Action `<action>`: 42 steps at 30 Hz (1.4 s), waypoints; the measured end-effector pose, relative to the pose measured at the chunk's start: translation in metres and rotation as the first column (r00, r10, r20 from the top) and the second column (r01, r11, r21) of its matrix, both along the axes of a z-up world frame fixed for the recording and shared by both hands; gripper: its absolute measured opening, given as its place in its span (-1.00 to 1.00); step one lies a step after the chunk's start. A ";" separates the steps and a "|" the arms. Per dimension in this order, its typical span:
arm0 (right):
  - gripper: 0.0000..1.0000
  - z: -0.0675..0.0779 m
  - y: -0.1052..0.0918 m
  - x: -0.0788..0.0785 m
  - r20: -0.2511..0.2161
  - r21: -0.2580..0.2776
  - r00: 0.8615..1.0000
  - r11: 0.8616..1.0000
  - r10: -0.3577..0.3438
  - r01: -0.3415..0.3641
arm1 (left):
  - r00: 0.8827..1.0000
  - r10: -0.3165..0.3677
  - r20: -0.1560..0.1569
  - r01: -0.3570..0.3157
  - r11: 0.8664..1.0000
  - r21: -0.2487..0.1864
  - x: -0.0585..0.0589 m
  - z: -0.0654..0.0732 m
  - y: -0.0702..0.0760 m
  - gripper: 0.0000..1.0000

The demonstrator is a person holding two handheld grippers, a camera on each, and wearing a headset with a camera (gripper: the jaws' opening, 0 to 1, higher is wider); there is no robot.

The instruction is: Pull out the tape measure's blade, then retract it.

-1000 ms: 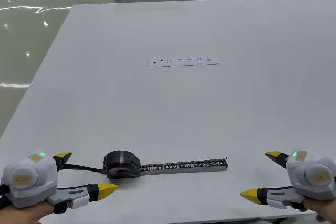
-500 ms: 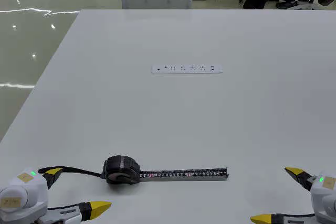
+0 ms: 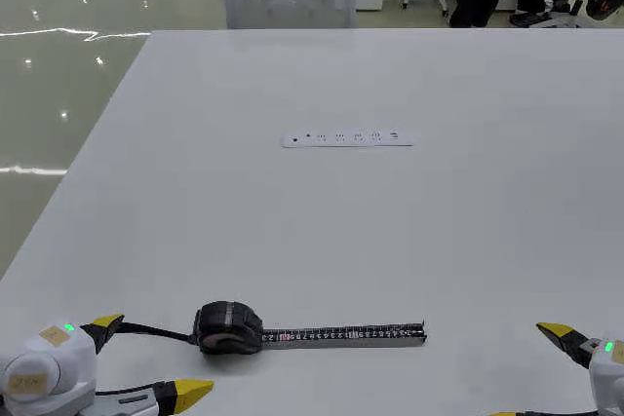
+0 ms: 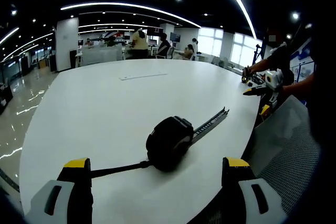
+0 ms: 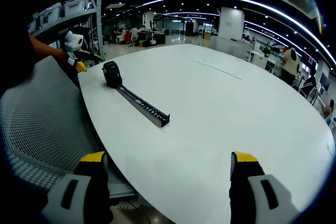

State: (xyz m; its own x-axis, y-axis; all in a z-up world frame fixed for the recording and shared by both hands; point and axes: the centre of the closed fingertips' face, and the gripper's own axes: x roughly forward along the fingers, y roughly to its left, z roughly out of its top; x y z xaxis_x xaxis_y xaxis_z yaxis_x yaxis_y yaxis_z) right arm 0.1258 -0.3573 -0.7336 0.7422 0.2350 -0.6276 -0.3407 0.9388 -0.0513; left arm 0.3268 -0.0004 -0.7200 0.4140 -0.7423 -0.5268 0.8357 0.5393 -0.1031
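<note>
Broadly, a white table [image 3: 341,221] carries everything. A white power strip [image 3: 347,139] lies mid-table; its markings are too small to read. The left gripper [image 3: 151,356] sits at the near edge, jaws apart and holding nothing. The right gripper [image 5: 168,157] is also spread and empty, well right of the blade's tip. The black tape measure [image 3: 227,327] rests just ahead of the left jaws, its blade [image 3: 346,334] drawn out rightward, flat on the table. The blade carries printed numerals, illegible, with a red mark near the case. A thin strap [image 3: 156,330] trails left.
</note>
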 end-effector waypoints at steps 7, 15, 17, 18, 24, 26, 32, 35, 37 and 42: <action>0.91 0.000 0.007 -0.002 -0.012 0.003 0.999 0.999 0.035 -0.035 | 1.000 0.019 0.000 -0.019 1.000 -0.005 0.005 -0.003 0.006 1.00; 0.96 0.000 0.005 -0.001 -0.022 -0.004 0.999 0.999 0.041 -0.041 | 1.000 0.029 -0.011 -0.029 1.000 0.003 0.000 -0.004 0.007 1.00; 0.97 -0.001 0.003 -0.002 -0.030 -0.005 0.999 0.999 0.036 -0.037 | 0.999 0.031 -0.010 -0.031 0.999 0.006 0.000 -0.004 0.006 1.00; 0.97 -0.002 0.002 -0.002 -0.034 -0.001 0.999 0.999 0.037 -0.037 | 0.999 0.032 -0.008 -0.032 0.999 0.008 0.000 -0.004 0.006 1.00; 0.97 -0.002 0.000 -0.003 -0.044 -0.012 0.998 0.999 0.051 -0.051 | 0.989 0.140 -0.051 -0.140 0.990 0.006 0.010 0.000 0.007 1.00; 0.97 0.000 -0.002 -0.002 -0.044 -0.022 0.998 0.998 0.055 -0.056 | 0.989 0.142 -0.049 -0.142 0.990 0.012 0.010 0.004 0.003 1.00; 0.90 0.002 0.001 0.002 -0.069 -0.020 0.991 0.993 0.113 -0.115 | 0.987 0.150 -0.048 -0.147 0.988 0.055 0.011 0.007 -0.011 1.00; 0.89 0.000 0.004 0.004 -0.086 -0.035 0.984 0.987 0.154 -0.158 | 0.992 0.124 -0.018 -0.118 0.972 0.203 0.010 -0.001 -0.002 0.99; 0.89 0.000 0.005 0.007 -0.094 -0.039 0.981 0.984 0.171 -0.175 | 0.988 0.147 -0.046 -0.138 0.978 0.157 0.010 0.005 -0.008 0.99; 0.88 0.000 0.012 0.015 -0.108 -0.056 0.968 0.971 0.226 -0.233 | 0.983 0.171 -0.062 -0.162 0.978 0.131 0.009 0.012 -0.024 1.00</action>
